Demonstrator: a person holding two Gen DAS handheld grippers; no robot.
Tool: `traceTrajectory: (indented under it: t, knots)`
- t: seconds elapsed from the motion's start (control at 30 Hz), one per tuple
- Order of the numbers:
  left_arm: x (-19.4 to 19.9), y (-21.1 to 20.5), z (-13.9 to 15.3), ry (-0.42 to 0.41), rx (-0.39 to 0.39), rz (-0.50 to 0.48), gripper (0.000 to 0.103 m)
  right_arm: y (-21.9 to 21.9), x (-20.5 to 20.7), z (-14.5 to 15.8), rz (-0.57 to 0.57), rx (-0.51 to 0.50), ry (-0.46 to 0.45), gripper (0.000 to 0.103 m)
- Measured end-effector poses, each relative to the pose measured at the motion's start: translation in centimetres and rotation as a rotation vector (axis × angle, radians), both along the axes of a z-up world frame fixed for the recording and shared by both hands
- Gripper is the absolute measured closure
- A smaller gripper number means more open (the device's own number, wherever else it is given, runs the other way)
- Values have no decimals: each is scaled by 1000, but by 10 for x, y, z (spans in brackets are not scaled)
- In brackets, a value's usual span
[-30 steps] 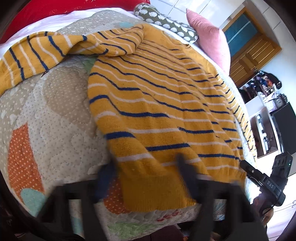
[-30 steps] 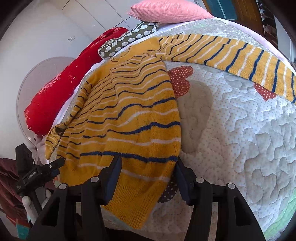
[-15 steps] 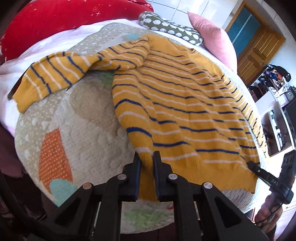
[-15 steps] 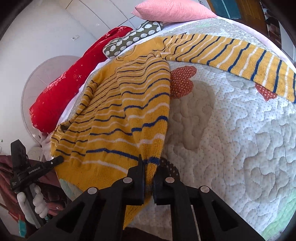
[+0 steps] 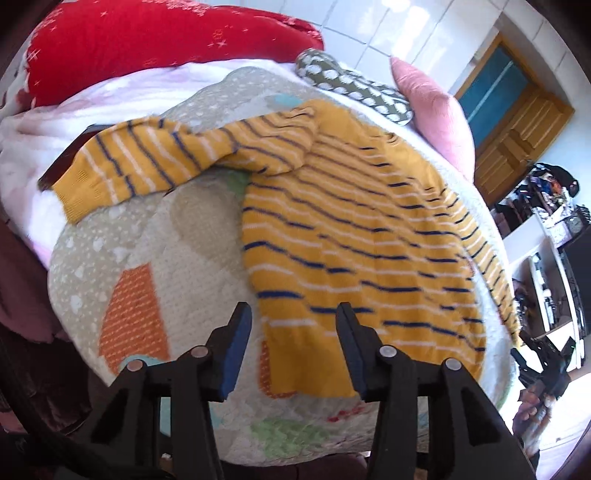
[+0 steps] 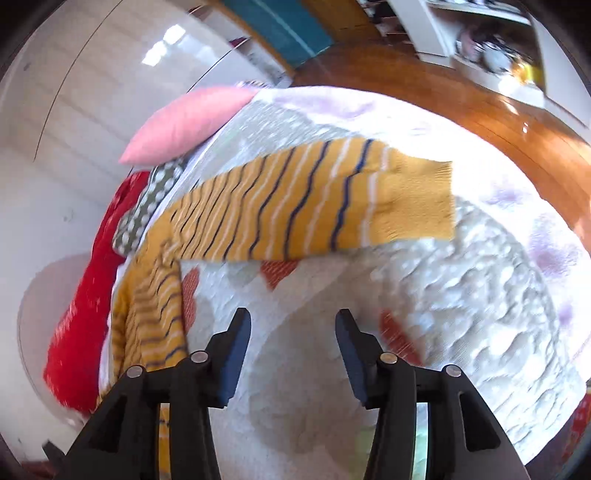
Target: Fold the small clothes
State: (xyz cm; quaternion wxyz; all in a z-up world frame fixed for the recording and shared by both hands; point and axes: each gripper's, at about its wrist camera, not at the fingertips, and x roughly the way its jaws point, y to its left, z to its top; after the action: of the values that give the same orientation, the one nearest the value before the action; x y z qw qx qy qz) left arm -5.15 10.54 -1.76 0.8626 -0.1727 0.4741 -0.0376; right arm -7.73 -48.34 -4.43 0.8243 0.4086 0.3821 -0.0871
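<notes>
A yellow sweater (image 5: pixel 354 236) with blue and white stripes lies flat on the patchwork quilt (image 5: pixel 166 240). One sleeve (image 5: pixel 147 162) stretches out to the left. My left gripper (image 5: pixel 293 332) hovers over the sweater's near hem corner. Its jaws are opening, and the fabric lies below them with no pad pressing on it. In the right wrist view the other sleeve (image 6: pixel 314 199) lies stretched across the quilt (image 6: pixel 424 295) ahead, and the sweater's body (image 6: pixel 155 306) sits far left. My right gripper (image 6: pixel 293 332) is above bare quilt; its jaws are opening with nothing between them.
A red pillow (image 5: pixel 147 44), a spotted cushion (image 5: pixel 354 88) and a pink cushion (image 5: pixel 432 110) line the far end of the bed. A wooden floor (image 6: pixel 443 85) and white shelves (image 6: pixel 480 29) lie beyond the bed. A person's hand (image 5: pixel 532 410) shows at the right edge.
Both grippers, shut on the sweater's hem half a second ago, have opened and let it go. The left one rose a little. The right one swung away toward the outstretched sleeve and rolled.
</notes>
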Motion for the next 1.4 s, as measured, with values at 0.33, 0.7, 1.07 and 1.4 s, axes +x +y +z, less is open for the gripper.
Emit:
traceTrajectory:
  t: [0.33, 0.7, 1.07, 1.4]
  knots:
    - [28, -12, -1, -36, -34, -16, 45, -7, 75, 35, -99, -179, 2, 94]
    - [21, 56, -28, -15, -98, 104, 44, 300, 236, 125, 567, -520, -165, 95]
    - [19, 101, -45, -2, -98, 170, 44, 494, 325, 18, 884, -461, 0, 93]
    - [30, 86, -45, -2, -121, 159, 44, 479, 296, 68, 1050, -288, -142, 40]
